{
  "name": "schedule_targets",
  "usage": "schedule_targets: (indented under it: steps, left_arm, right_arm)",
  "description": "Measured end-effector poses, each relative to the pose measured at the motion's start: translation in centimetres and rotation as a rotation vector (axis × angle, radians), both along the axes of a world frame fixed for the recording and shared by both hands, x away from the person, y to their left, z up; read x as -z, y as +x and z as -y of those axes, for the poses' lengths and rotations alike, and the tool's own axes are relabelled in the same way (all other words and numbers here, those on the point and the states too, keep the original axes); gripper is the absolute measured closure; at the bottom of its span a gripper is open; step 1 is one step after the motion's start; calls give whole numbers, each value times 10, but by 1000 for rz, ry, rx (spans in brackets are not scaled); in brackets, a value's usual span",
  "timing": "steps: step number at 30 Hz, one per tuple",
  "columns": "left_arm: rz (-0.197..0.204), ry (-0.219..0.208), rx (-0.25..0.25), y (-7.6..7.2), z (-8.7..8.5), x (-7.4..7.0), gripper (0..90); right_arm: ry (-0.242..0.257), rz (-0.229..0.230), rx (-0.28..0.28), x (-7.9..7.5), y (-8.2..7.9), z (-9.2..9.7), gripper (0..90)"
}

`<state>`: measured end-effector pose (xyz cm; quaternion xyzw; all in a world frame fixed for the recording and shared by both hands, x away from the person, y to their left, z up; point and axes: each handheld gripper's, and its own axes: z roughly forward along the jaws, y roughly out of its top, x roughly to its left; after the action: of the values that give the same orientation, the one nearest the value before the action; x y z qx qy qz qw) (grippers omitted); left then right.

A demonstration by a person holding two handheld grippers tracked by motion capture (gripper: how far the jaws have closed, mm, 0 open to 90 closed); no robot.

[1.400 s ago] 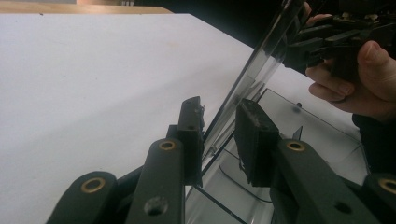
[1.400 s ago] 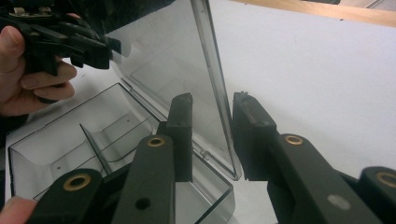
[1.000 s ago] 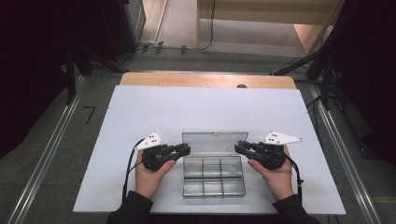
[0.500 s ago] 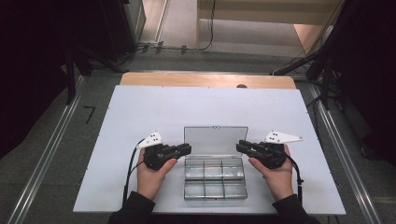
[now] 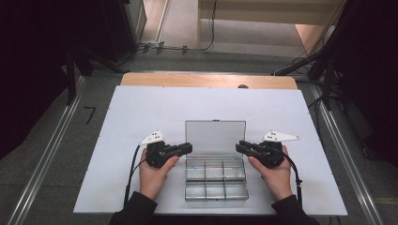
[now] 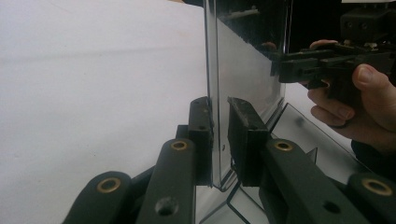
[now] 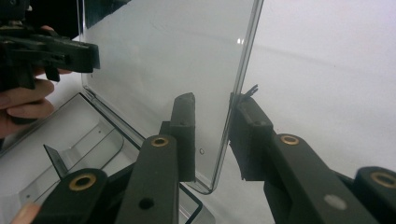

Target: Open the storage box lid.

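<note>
A clear plastic compartment box point(image 5: 215, 198) sits on the white table near its front edge, with its hinged lid point(image 5: 215, 138) raised behind it. My left gripper point(image 5: 188, 149) pinches the lid's left side rim, and in the left gripper view its jaws point(image 6: 219, 108) straddle the lid point(image 6: 247, 70) low down, pads against the rim. My right gripper point(image 5: 238, 146) holds the lid's right side rim. In the right gripper view the lid point(image 7: 163, 56) stands between the jaws point(image 7: 213, 105). Each gripper view also shows the other gripper, the right gripper point(image 6: 317, 65) and the left gripper point(image 7: 56, 53), across the pane.
The white tabletop point(image 5: 141, 112) spreads wide to the left, right and far side of the box. A wooden strip point(image 5: 206, 80) borders its far edge. Grey floor with metal rails point(image 5: 44, 159) and cables point(image 5: 187, 47) surrounds the table.
The lid's top edge has moved up and away in the high view, so the lid has swung further open. Both hands stayed at its side edges.
</note>
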<state>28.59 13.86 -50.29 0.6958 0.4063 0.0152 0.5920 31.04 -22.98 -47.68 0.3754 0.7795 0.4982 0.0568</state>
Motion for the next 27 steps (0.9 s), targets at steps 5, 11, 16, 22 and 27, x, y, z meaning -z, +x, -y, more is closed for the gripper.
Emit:
schedule_targets:
  steps: [5, 11, 16, 22, 27]
  left_arm:
    - [-5, 18, -12, 1, 2, 1, 763]
    - [-31, 11, -20, 3, 2, 3, 744]
    - [-58, 8, -28, 5, 3, 4, 720]
    - [-80, 32, -22, 8, 5, 6, 668]
    - [-97, 40, -24, 10, 6, 7, 635]
  right_arm:
    - [6, -25, 11, 3, 1, 0, 687]
    - [16, -77, 17, 6, 3, 1, 682]
    - [21, -107, 23, 7, 6, 0, 664]
    - [2, -142, 21, 9, 10, -2, 613]
    - [-8, -167, 29, 10, 11, -5, 571]
